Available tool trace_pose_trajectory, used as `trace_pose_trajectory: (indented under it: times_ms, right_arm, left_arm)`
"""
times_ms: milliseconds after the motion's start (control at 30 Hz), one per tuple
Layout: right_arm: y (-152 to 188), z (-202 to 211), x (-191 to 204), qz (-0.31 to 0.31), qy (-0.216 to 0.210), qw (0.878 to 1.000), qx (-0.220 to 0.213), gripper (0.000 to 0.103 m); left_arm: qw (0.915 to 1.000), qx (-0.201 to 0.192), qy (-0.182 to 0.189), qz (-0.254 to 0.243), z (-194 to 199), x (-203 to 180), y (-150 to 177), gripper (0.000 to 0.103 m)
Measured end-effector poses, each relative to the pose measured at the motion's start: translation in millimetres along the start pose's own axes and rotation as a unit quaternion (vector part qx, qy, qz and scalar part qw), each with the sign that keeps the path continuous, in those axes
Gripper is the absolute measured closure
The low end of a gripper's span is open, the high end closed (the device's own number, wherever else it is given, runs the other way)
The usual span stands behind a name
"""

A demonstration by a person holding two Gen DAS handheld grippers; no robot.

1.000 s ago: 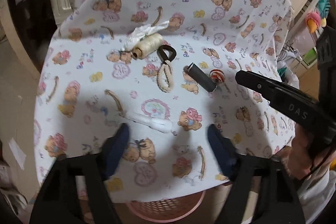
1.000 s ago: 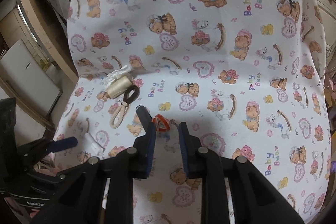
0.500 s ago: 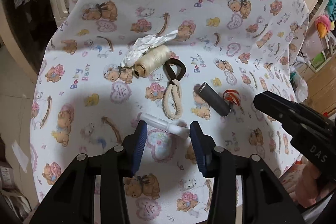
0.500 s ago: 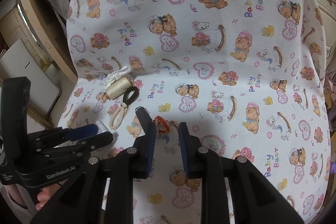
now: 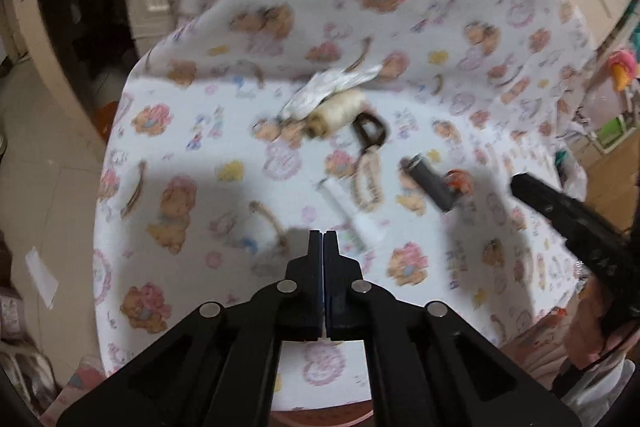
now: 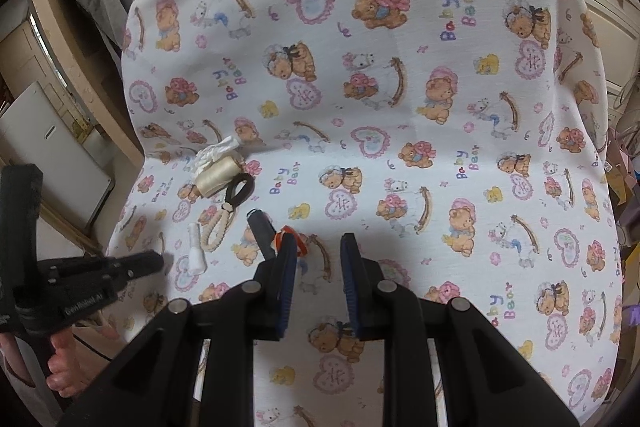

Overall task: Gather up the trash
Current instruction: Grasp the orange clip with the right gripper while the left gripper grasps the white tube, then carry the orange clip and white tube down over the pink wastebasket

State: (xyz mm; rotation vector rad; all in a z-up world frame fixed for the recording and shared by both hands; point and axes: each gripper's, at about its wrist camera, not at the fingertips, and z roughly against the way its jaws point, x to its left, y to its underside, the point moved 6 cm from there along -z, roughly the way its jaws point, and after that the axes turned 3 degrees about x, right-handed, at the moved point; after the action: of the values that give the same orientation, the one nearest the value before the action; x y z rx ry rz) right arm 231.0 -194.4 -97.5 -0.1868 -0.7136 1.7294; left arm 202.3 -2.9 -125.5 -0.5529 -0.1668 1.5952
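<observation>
Left tool closed on nothing, lower centre, white tube just above it, right tool narrowly parted, bear-print cloth beneath

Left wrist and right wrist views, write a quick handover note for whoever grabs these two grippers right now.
Left hand-held gripper: shut, nothing between its fingers, just short of the small white tube.
Right hand-held gripper: open, empty, beside the orange band and dark cylinder.
All still lying on the bear-print cloth: crumpled white wrapper, cream thread spool, rope loop.
Done: nothing collected that these views show.
Left: pick up the trash pieces; a pink basket rim shows below the table edge.
</observation>
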Motion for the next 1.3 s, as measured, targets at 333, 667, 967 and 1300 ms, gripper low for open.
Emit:
trace_pose_trajectory:
  times_ms: [333, 667, 967, 1300]
  right_arm:
    - [-1, -2, 4, -0.001, -0.002, 1.0, -0.002, 0.082]
    - [-4, -17, 24, 0.026, -0.028, 0.999, 0.015, 0.077]
    - [-2, -42, 29, 0.021, -0.004, 0.999, 0.024, 0.086]
    - [-4, -17, 23, 0.019, -0.007, 1.0, -0.017, 0.094]
  left_arm:
    - [0.9971, 0.001, -0.043, -0.062, -31, -44, -5, 0.059]
    - [0.9975, 0.001, -0.053, -0.046, -19, -18, -3, 0.084]
    - [0.9986, -0.007, -0.007, -0.052, 10, -16, 1, 0.084]
    - [0.9975, -0.013, -0.014, -0.067, 16, -24, 7, 0.084]
